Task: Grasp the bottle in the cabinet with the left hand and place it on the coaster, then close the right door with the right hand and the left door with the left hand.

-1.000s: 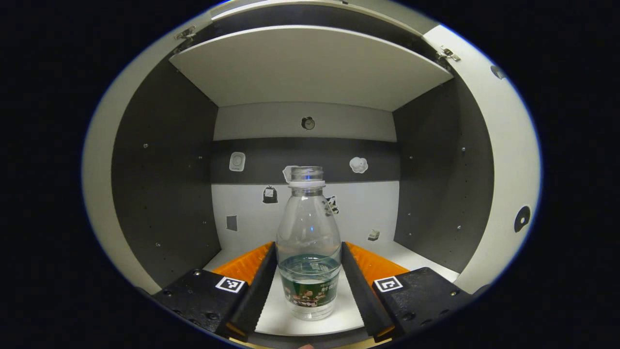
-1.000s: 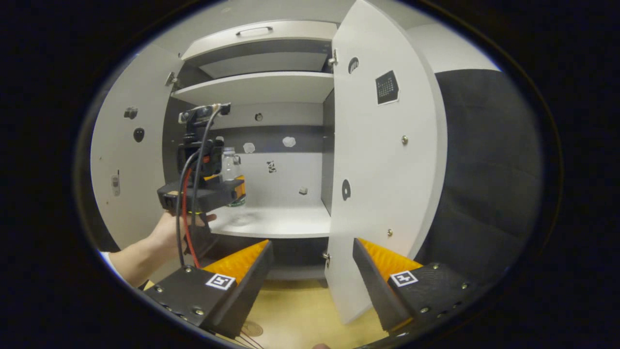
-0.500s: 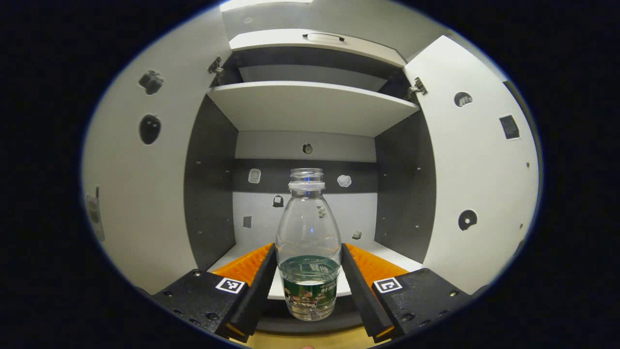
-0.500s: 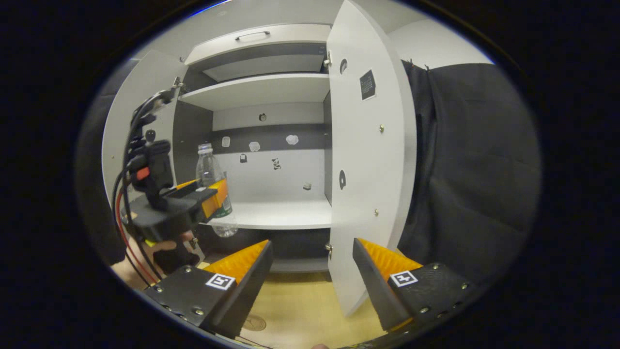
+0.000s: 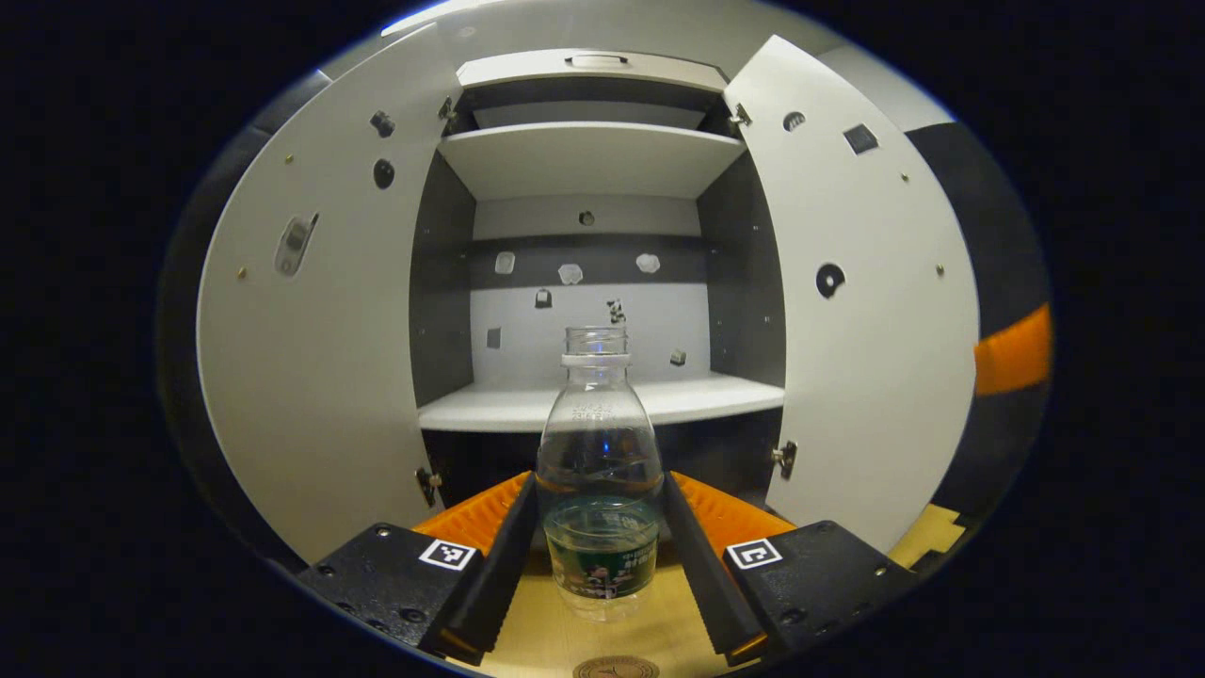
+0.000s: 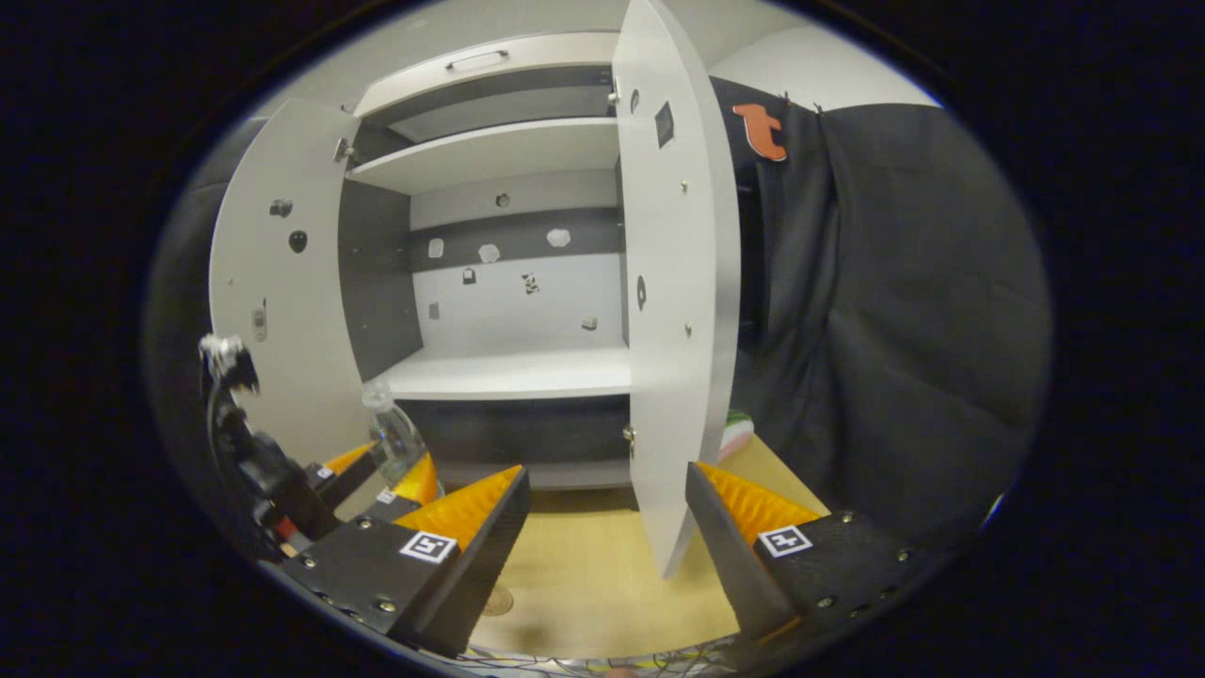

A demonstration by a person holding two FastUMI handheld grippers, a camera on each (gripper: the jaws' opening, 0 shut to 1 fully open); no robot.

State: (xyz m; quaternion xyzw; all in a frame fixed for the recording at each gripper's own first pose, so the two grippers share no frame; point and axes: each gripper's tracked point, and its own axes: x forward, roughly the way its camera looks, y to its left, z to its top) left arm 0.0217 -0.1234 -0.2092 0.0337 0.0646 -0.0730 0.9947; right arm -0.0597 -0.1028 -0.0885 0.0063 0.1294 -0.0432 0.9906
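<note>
Above the table (image 5: 555, 640), out of the cabinet (image 5: 602, 400) now, the left gripper (image 5: 600, 527) clamps the bottle (image 5: 600, 471); coaster (image 5: 617, 668) next; right gripper (image 6: 607, 513) open

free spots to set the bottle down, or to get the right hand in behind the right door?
Bare tabletop between the cabinet base and the right gripper; coaster unoccupied below the bottle held in the left gripper. Lower shelf bare. Tight: the right door stands between the right fingers.

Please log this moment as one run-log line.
left gripper: shut on water bottle | coaster: below, bare | right gripper: open | cabinet doors: open
</note>
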